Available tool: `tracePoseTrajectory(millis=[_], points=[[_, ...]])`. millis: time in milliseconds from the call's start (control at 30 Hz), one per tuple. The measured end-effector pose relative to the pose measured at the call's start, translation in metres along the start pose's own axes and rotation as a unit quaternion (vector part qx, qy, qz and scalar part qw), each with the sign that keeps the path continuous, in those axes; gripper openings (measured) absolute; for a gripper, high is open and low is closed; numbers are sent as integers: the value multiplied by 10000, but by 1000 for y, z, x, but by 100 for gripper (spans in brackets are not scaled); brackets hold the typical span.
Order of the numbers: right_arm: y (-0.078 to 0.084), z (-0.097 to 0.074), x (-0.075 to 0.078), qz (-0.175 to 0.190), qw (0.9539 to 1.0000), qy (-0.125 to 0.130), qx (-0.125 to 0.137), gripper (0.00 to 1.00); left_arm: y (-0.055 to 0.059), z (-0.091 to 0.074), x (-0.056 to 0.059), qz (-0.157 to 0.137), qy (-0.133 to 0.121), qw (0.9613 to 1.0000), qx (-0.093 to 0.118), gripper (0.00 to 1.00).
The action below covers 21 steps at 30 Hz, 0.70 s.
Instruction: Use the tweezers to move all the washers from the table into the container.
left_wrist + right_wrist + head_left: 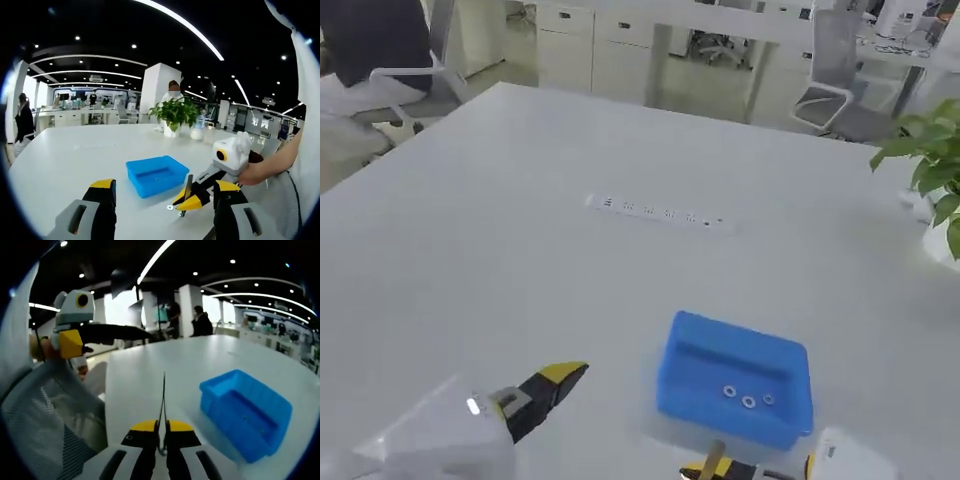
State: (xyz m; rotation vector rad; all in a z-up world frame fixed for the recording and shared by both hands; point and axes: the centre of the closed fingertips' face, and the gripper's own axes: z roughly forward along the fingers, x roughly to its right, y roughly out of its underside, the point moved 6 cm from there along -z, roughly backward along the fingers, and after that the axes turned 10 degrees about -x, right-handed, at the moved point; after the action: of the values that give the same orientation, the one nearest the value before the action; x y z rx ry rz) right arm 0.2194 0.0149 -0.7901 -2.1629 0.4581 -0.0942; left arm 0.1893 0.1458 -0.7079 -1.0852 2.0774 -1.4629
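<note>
Right hand-held gripper [161, 427]: clenched on the tweezers [163, 395], gripping them low on the shanks. Thin tips point forward over the table [145, 370].
Left hand-held gripper [165, 202]: released, jaws wide apart with nothing between them. Hovers over the near edge of the table, left of the container.
Container [735, 375]: blue, open-topped, close to the near edge of the table and right of its middle. Just beyond the tweezers.
Washers [748, 401]: three lie on the container floor, toward its near wall.
Loose washer [169, 207]: a small pale ring appears to lie on the table just beside the tweezer tips, on the near side of the container. Too small to be sure.
Step in hand: judged as picking up the next washer from the table.
Approach: bring the tips down nearly flat to the table, so one tip can slide under the rim or through the hole.
Squeeze: ease the clench just enough to part the tips, then close gently. Too hard a pinch likely flicks the ring away.
Carry: lift low, clear the near wall, and release only once well over the container floor.
Free side: keep the left one clear of the path, ready to steady the container if nudged.
</note>
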Motion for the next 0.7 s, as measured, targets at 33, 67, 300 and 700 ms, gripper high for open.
tracePoseTrajectory(millis=[33,67,300,700], points=[[0,1,-1,29,10000,-12,19,3,0,0,0,24,18,10000,14,81],[0,2,-1,38,10000,-15,30,3,0,-1,0,52,35,10000,39,81],[-2,5,0,-7,10000,-45,70,3,-1,0,2,81,69,9999,77,81],[-8,-1,4,308,9988,40,382,3,4,2,0,32,-26,9999,-103,81]])
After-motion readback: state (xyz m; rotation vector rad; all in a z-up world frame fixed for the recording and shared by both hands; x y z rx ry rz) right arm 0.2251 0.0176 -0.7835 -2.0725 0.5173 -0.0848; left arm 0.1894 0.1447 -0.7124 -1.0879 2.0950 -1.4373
